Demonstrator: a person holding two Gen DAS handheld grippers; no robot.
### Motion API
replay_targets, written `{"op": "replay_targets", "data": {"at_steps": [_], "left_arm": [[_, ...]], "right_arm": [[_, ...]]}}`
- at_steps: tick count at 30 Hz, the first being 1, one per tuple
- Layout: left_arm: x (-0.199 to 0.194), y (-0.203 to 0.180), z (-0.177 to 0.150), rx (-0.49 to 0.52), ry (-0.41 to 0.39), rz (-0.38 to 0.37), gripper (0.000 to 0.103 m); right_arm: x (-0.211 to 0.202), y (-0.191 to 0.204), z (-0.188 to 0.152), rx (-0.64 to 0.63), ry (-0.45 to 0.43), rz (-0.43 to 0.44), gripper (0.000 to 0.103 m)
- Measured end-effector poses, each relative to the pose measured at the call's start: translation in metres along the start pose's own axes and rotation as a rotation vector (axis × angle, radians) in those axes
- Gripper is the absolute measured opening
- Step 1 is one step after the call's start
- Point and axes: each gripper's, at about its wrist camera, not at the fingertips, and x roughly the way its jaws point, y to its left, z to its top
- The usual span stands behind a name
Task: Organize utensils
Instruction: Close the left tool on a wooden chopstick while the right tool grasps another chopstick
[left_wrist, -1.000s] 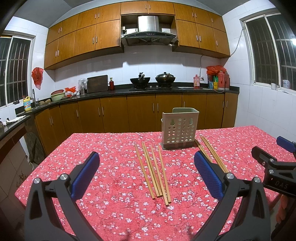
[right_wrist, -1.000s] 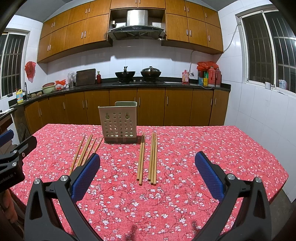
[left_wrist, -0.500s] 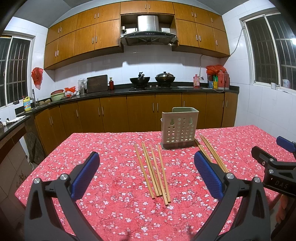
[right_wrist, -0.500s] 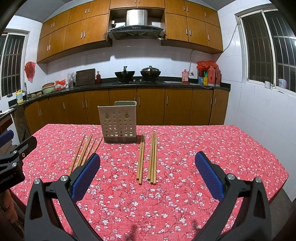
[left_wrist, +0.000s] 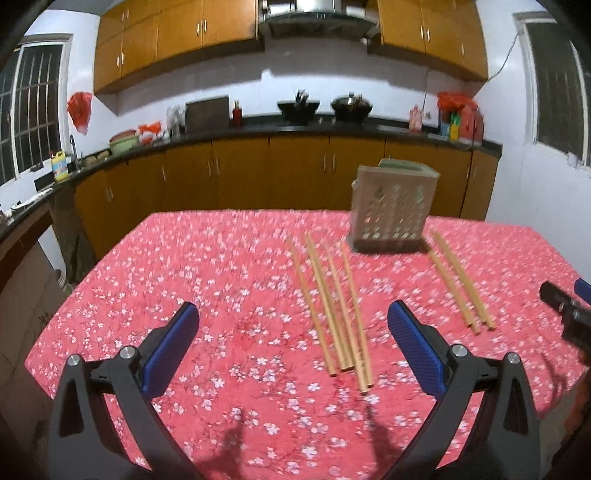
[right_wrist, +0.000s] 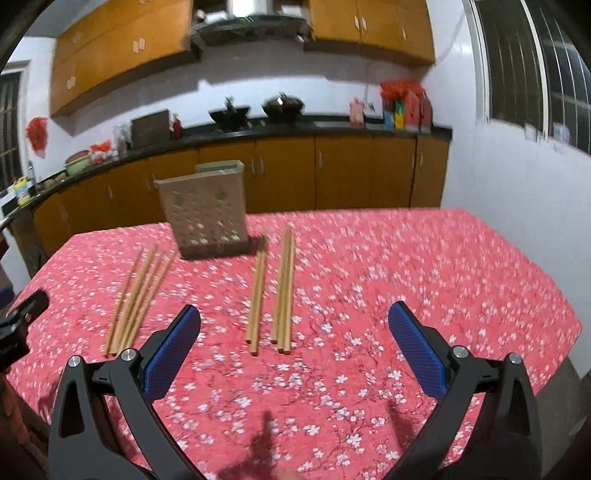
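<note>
Wooden chopsticks lie on the red floral tablecloth in two groups. The left group holds several sticks. The right group holds several more. A beige perforated utensil holder stands upright behind them. My left gripper is open and empty, above the cloth just left of the left group. My right gripper is open and empty, above the near ends of the right group. Each gripper shows at the edge of the other's view: the right one and the left one.
The table ends at the front, left and right edges. Brown kitchen cabinets and a dark counter with pots and bottles run behind it. A white wall stands at the right.
Both grippers have moved forward and tilted down toward the chopsticks; both views are now blurred by motion. The chopsticks and holder have not moved.
</note>
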Motion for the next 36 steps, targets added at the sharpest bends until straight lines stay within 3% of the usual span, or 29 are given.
{"op": "replay_targets", "data": {"at_steps": [2, 4, 7, 12, 18, 25, 31, 36], "left_arm": [[0.014, 0.002, 0.002, 0.01, 0.028, 0.012, 0.099], [0.03, 0.006, 0.005, 0.018, 0.066, 0.018, 0.099], [0.054, 0.011, 0.011, 0.011, 0.124, -0.01, 0.099], [0.086, 0.009, 0.015, 0.022, 0.205, -0.03, 0.098], [0.117, 0.008, 0.014, 0.001, 0.307, -0.056, 0.076], [0.134, 0.011, 0.007, -0.032, 0.376, -0.106, 0.052], [0.136, 0.008, 0.005, -0.026, 0.395, -0.146, 0.039], [0.141, 0.004, 0.001, -0.008, 0.414, -0.164, 0.03]], "right_arm": [[0.018, -0.005, 0.004, 0.02, 0.055, -0.006, 0.083], [0.044, -0.013, 0.009, 0.06, 0.132, 0.013, 0.065], [0.074, -0.02, 0.015, 0.108, 0.201, 0.041, 0.047], [0.112, -0.013, 0.018, 0.116, 0.285, 0.078, 0.029], [0.143, -0.008, 0.015, 0.09, 0.351, 0.089, 0.021], [0.149, -0.006, 0.014, 0.062, 0.342, 0.085, 0.011], [0.148, -0.005, 0.01, 0.026, 0.325, 0.023, 0.008], [0.144, -0.012, 0.005, 0.047, 0.323, 0.03, 0.008]]}}
